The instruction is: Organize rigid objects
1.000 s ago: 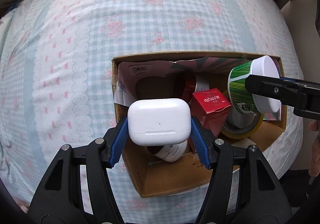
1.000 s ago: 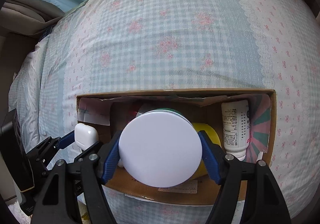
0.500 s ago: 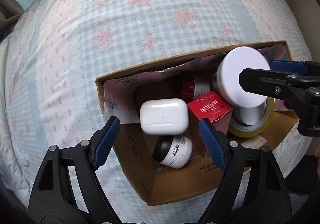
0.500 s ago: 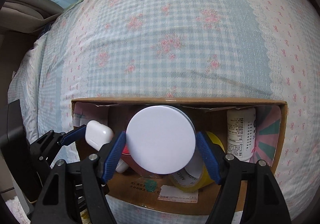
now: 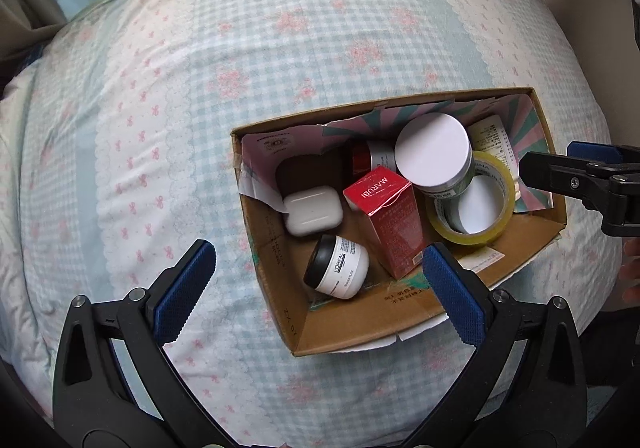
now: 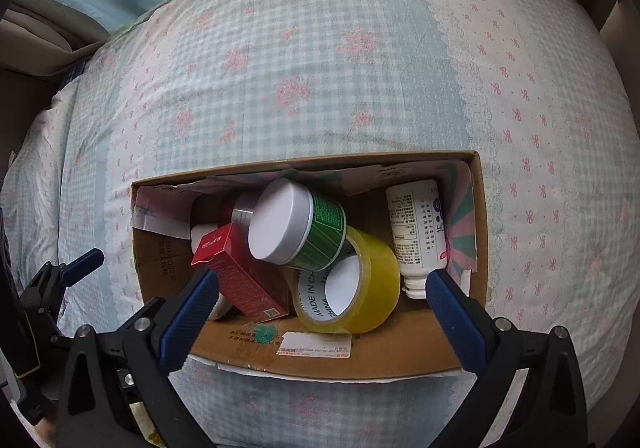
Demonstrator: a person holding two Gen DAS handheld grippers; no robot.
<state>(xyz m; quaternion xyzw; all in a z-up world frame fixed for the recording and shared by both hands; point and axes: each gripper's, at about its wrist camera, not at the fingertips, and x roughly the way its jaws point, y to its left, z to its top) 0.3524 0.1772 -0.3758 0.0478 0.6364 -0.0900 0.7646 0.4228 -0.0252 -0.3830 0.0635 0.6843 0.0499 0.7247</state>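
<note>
Both of my grippers hang over the cardboard box [image 5: 360, 332], pointing down into it, and neither holds anything. The left gripper [image 5: 316, 288] has just been opening; its blue pads [image 5: 184, 288] are spread wide with nothing between them, one over the quilt beside the box's left wall and the other over the box's near wall. The right gripper [image 6: 320, 312] has just been opening as well; it is released, with only the box's contents below the gap. The box sits on a checked, flowered quilt [image 5: 280, 48]. Inside it, the white earbud case [image 5: 313, 209] lies by the left wall, free of my pads. Just nearer me in the box a white cream jar [image 5: 338, 267] with a black lid lies on its side. The red carton [image 5: 390, 216] stands tilted in the middle of the box. To its right the green tin [image 6: 298, 224] with the white lid lies tipped, leaning on the roll of yellow tape [image 6: 348, 284], which rests toward the box's near wall. A white bottle [image 6: 416, 236] lies along the box's right wall, cap toward me. At the box's far wall, behind the carton, I see a red and silver container [image 5: 370, 157], mostly hidden.
</note>
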